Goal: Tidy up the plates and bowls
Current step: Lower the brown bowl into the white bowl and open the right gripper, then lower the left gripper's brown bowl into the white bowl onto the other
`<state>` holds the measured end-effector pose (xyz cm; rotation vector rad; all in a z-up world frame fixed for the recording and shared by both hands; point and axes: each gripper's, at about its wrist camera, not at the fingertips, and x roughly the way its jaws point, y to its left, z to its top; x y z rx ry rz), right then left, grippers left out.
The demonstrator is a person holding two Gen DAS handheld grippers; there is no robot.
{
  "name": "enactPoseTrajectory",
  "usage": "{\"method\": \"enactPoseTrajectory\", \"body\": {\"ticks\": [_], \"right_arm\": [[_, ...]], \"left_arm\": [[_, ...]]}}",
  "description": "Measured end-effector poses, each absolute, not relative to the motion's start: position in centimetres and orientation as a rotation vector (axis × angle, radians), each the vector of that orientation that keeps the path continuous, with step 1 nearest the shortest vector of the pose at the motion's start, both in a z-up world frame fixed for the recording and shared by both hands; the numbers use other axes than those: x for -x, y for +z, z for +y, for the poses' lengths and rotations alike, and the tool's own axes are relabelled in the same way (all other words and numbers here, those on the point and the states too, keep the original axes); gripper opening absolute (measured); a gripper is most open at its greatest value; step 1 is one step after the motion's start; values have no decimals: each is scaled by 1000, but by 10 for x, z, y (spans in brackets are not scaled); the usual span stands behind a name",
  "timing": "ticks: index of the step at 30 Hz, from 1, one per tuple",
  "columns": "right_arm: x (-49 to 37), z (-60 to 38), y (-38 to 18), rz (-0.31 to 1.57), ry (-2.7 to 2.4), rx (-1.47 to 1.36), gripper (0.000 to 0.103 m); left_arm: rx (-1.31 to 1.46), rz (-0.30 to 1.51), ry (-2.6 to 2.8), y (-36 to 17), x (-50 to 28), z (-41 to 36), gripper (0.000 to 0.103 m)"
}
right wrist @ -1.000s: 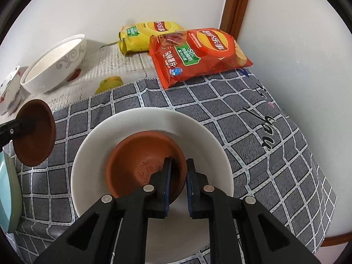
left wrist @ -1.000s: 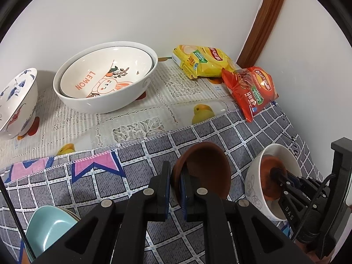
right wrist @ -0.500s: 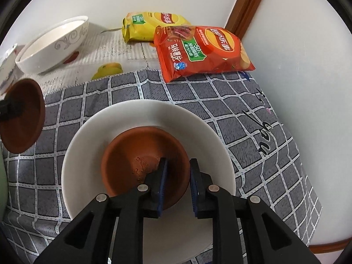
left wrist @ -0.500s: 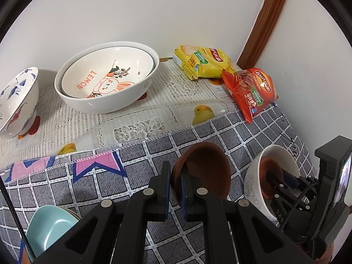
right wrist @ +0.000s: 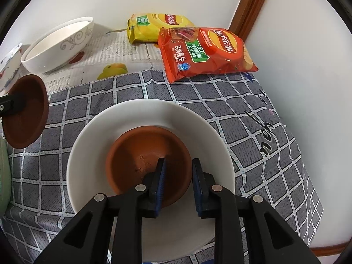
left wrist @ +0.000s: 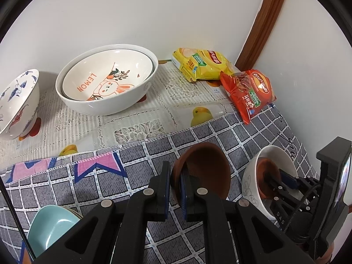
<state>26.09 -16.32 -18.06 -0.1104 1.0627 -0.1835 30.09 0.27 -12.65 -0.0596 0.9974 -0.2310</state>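
Grey checked cloth [right wrist: 220, 101] covered the table. Nearest, the right tongs [right wrist: 178, 181] stood spread, straddling the rim of a brown clay saucer [right wrist: 140, 154] nested in a white ceramic bowl [right wrist: 198, 127]. Leftward, the left tongs [left wrist: 175, 181] pinched a second brown saucer [left wrist: 206, 171] (unstacked yet, I judged). Beyond lay nested lemon-print bowls [left wrist: 110, 83].

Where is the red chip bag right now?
The red chip bag lies at the table's far right corner, by the wooden door frame, overlapping the yellow chip bag behind it, its near edge on the grey checked cloth.
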Motion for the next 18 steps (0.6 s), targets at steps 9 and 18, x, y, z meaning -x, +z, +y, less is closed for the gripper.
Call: {"method": "enactPoseTrajectory", "body": {"ticks": [9, 18], "right_arm": [[-244, -173, -162, 1035, -135, 66, 29], [-218, -191, -131, 951, -46, -37, 29]], "left_arm": [[62, 981, -226, -115, -291, -3, 8], [68, 987, -240, -107, -289, -21, 8]]}}
